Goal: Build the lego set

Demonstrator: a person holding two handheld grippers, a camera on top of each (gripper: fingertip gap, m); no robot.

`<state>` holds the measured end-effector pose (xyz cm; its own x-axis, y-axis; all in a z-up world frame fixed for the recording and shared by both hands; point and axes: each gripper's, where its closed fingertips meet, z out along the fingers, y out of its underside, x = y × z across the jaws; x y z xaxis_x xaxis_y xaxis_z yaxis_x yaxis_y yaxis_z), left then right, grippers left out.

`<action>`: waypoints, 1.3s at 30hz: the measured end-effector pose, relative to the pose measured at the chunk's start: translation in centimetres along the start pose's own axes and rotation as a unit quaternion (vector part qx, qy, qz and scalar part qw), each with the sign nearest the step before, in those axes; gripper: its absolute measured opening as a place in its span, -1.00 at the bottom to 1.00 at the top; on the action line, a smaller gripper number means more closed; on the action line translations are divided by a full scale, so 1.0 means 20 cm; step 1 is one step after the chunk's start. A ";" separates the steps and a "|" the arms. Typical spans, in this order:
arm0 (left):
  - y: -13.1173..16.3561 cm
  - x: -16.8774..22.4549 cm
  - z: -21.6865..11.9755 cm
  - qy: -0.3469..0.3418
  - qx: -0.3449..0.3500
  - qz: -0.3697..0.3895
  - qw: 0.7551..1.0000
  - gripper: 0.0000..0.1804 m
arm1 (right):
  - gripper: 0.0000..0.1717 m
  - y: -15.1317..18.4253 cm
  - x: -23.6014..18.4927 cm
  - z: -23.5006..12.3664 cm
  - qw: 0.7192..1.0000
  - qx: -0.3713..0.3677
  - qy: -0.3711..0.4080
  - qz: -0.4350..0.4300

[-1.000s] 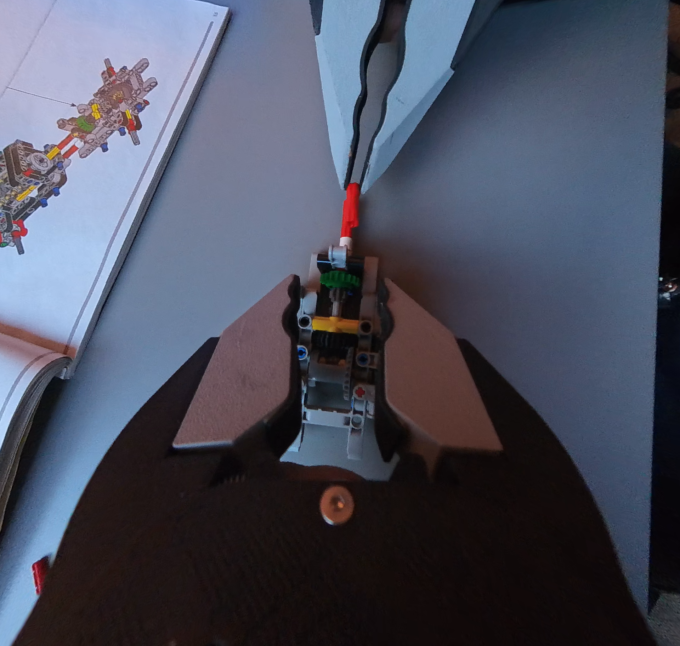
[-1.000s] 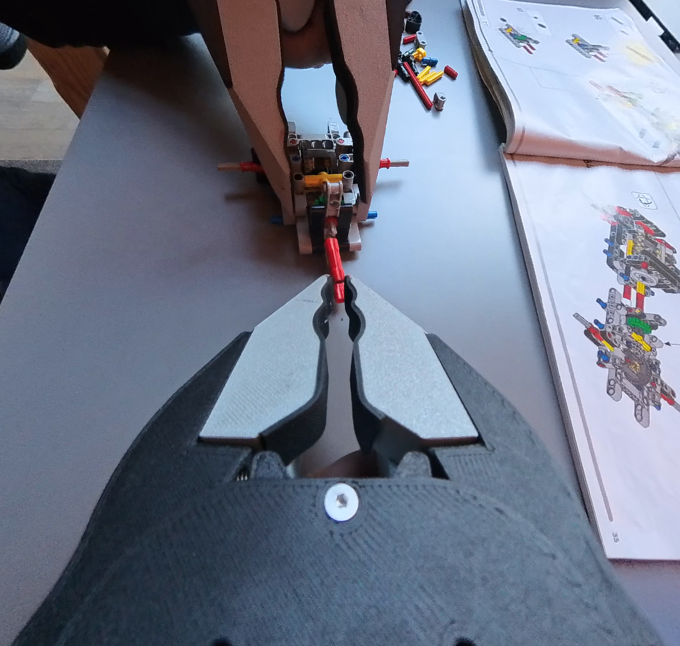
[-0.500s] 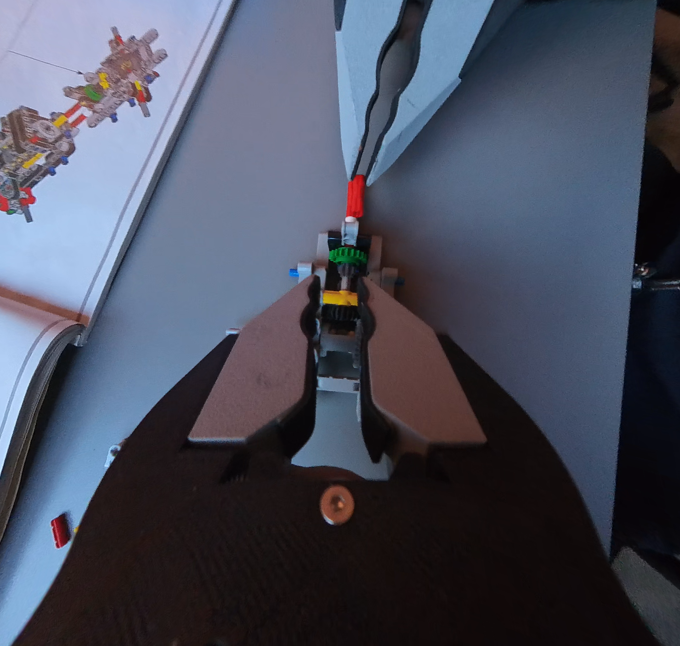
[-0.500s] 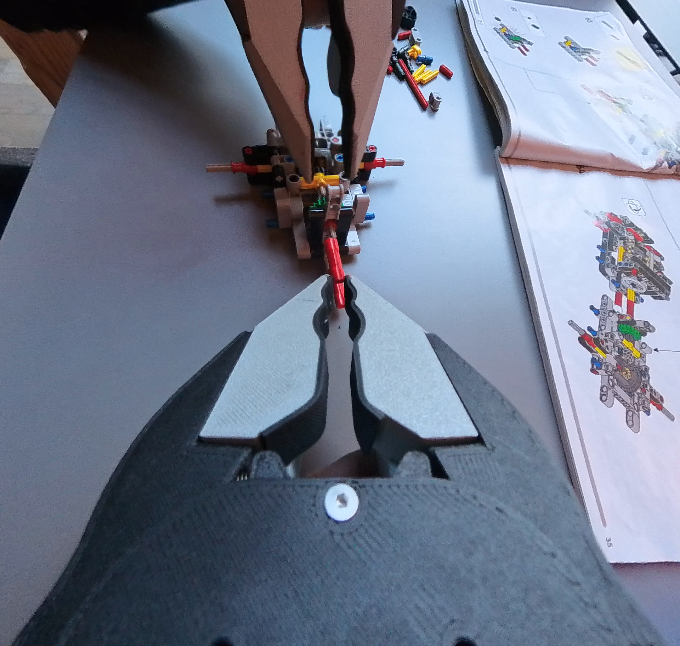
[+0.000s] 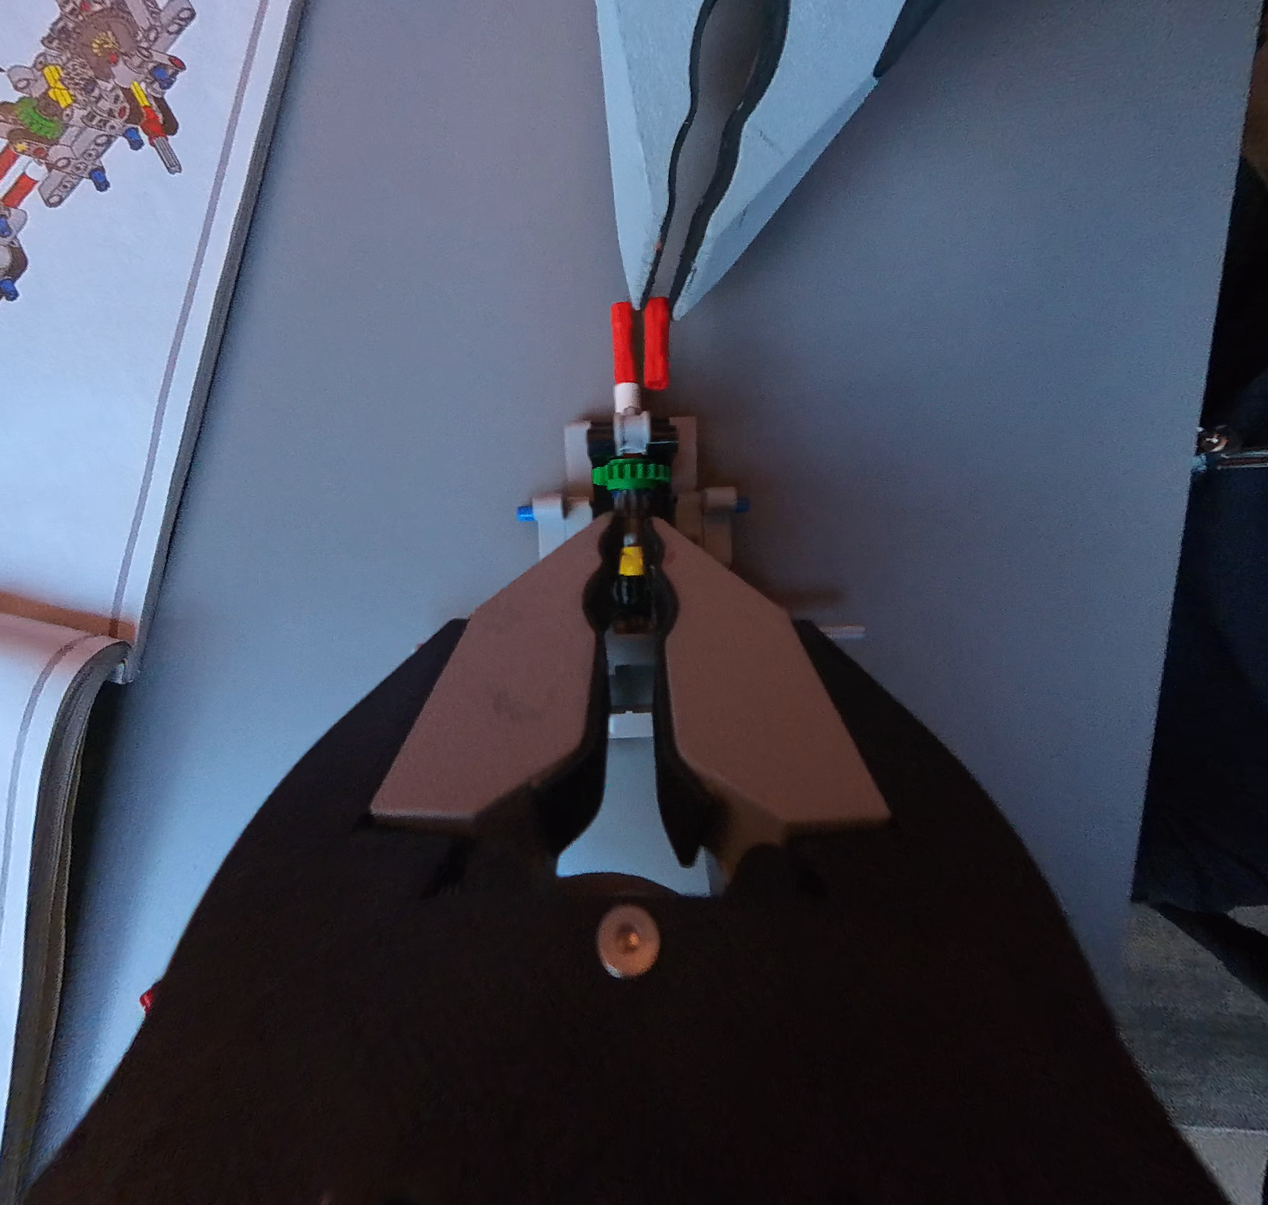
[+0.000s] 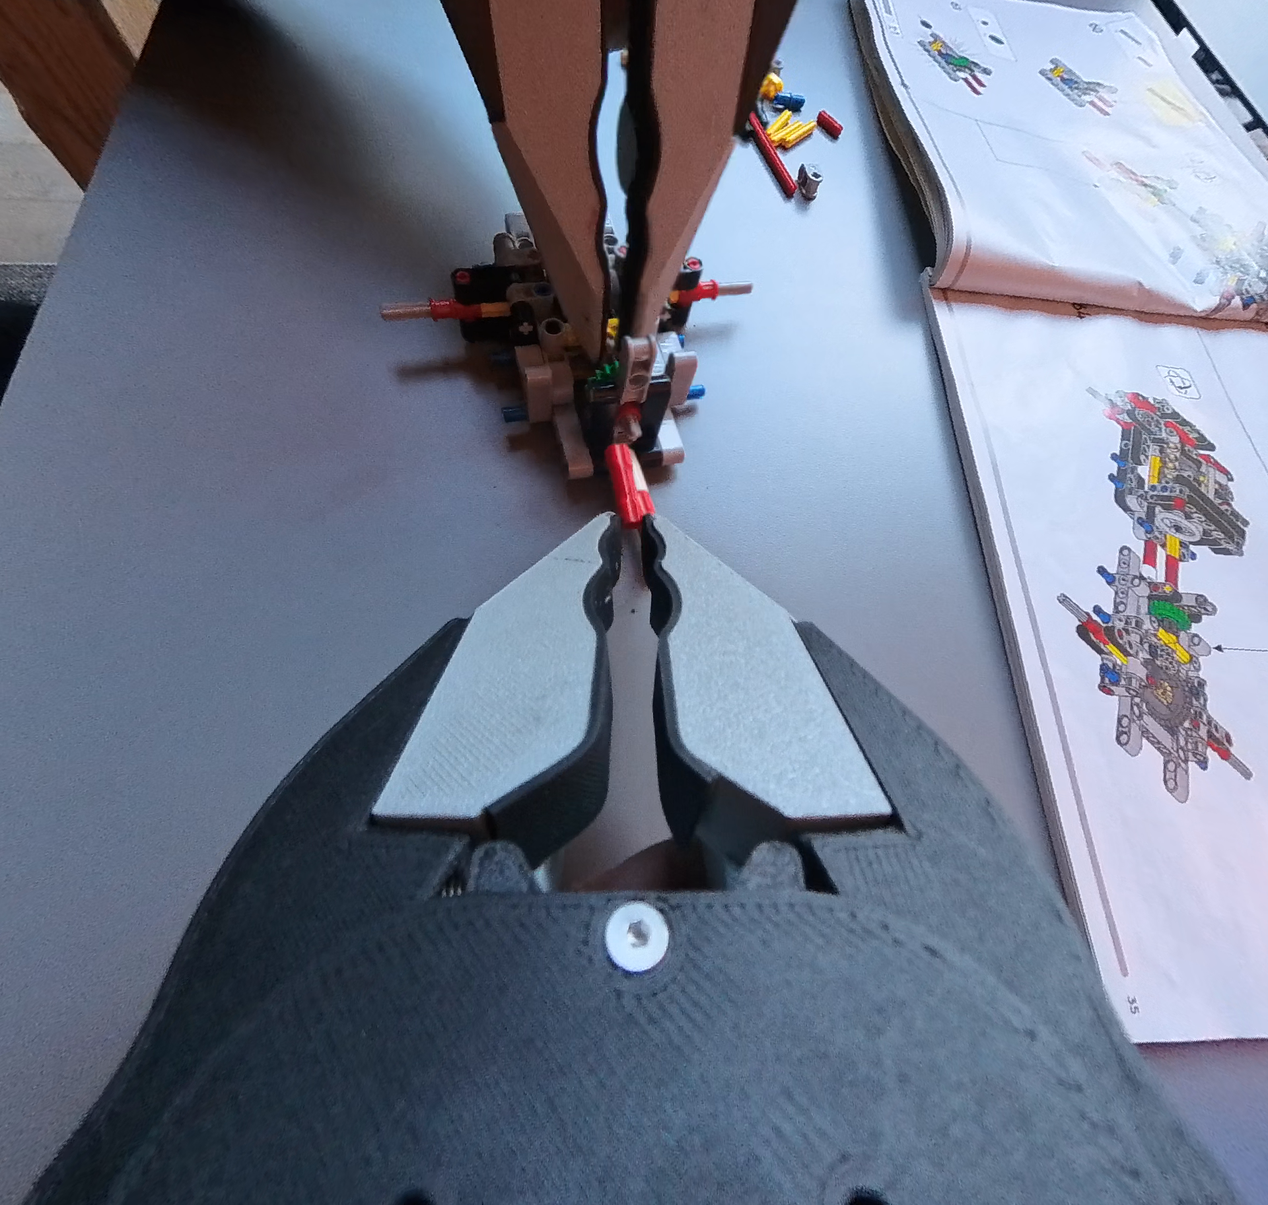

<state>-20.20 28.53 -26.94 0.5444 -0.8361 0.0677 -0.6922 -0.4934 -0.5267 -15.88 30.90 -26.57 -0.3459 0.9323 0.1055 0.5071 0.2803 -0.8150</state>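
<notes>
Brick assembly (image 6: 604, 362) is sitting on the grey table (image 6: 274, 486), at 12 o'clock from the right gripper (image 6: 630, 527), whose nearly closed tips are pinching its red connector (image 6: 628, 486). Left gripper (image 5: 631, 541) is clamping the assembly's yellow-and-black centre from 12 o'clock.

An open instruction booklet (image 6: 1070, 225) lies flat at the right of the grey desk (image 6: 240, 486), with coloured assembly diagrams on its pages. A cluster of loose small parts (image 6: 789, 129), red, yellow, blue and grey, lies at the far side, left of the booklet.
</notes>
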 end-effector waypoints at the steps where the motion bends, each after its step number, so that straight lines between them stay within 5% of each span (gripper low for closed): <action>1: 0.00 0.00 0.00 -0.001 -0.002 0.002 1.000 -0.97 | -0.97 0.00 0.01 0.00 1.000 -0.001 0.003 0.002; 25: -0.01 0.02 0.01 0.004 0.033 -0.021 0.999 -0.97 | -0.97 0.00 0.01 0.02 0.999 -0.011 0.033 -0.032; 39: -0.02 0.03 0.01 0.027 0.057 -0.049 0.997 -0.97 | -0.98 0.03 0.01 0.03 0.987 -0.044 0.116 -0.100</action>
<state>-19.38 28.30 -26.88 0.5779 -0.7988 0.1673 -0.5777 -0.5451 -0.6075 -16.09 31.14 -27.31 -0.2603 0.8807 0.3958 0.5169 0.4733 -0.7133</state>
